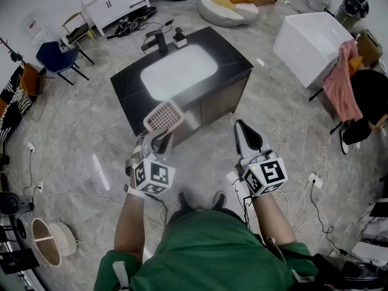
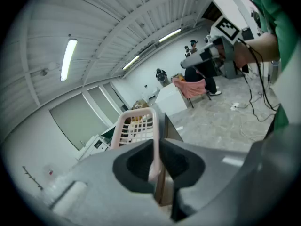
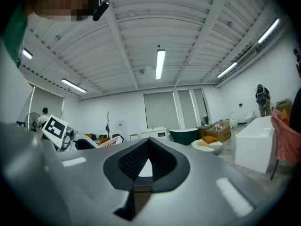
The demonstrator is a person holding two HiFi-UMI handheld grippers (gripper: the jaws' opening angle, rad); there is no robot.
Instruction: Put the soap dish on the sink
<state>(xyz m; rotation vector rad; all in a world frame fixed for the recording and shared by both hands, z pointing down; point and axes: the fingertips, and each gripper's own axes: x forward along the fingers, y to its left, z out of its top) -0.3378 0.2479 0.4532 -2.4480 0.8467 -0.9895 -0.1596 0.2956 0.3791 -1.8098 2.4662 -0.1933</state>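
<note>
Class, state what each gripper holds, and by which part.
The left gripper clamps the pink soap dish by one edge of its rim. The right gripper holds nothing, jaws together.

Straight ahead of me stands the black stone-topped sink cabinet (image 1: 128,82). The white oval basin (image 1: 179,71) is sunk in its top, and the black faucet (image 1: 159,41) is on the far edge behind it. My left gripper (image 1: 159,140) is before the cabinet's near edge, with the pink slotted plastic soap dish (image 1: 163,115) clamped between its jaws. My right gripper (image 1: 242,130), jaws together, is to the right of it, off the cabinet. The white rectangular tub (image 1: 309,44) lies far right and the blue chair (image 1: 56,57) far left.
</note>
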